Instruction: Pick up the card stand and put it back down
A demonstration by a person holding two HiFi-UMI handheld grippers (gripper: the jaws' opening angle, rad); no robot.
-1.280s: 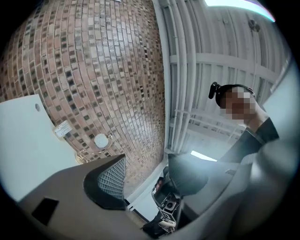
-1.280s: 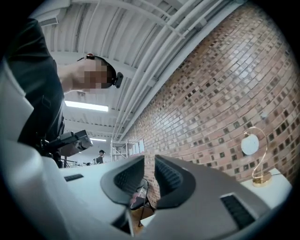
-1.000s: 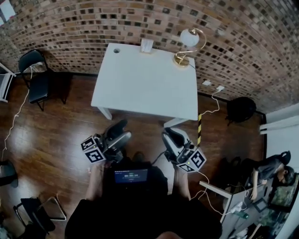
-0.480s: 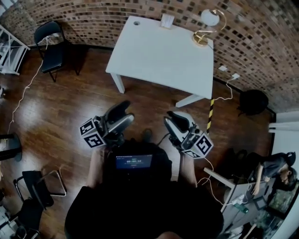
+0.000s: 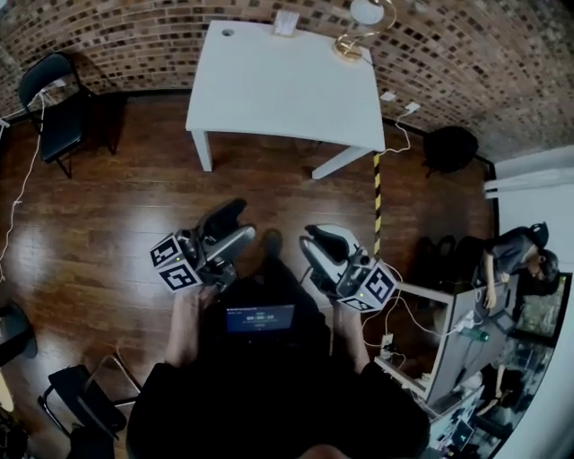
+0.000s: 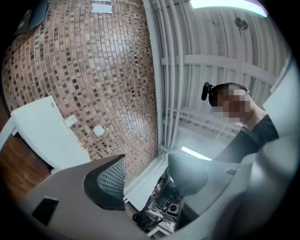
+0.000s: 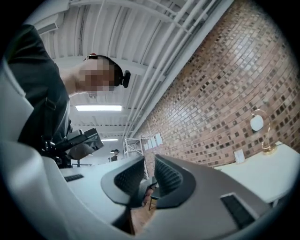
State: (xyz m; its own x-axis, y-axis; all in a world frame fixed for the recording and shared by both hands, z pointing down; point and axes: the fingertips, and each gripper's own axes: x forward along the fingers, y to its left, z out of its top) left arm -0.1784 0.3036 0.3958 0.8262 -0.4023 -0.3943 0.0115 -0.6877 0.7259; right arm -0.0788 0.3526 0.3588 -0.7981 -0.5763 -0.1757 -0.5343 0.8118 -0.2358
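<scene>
The card stand (image 5: 286,22) is a small white card in a holder at the far edge of the white table (image 5: 278,90), beside a gold lamp (image 5: 361,27). Both grippers hang close to my body over the wooden floor, far short of the table. My left gripper (image 5: 246,220) has a small gap between its jaws and holds nothing. My right gripper (image 5: 312,240) is shut and empty. The left gripper view points upward; the left gripper (image 6: 147,178) frames the table with the card stand (image 6: 70,121) far off. Past the right gripper (image 7: 149,176) the card stand (image 7: 239,156) stands against the brick wall.
A black chair (image 5: 58,112) stands left of the table. White cables and a yellow-black striped post (image 5: 377,202) lie on the floor to the right. A cluttered desk (image 5: 448,359) and a seated person (image 5: 520,260) are at the right.
The head view has swung, so the table sits higher and further left in the frame. Both grippers stay near my body with their jaws unchanged.
</scene>
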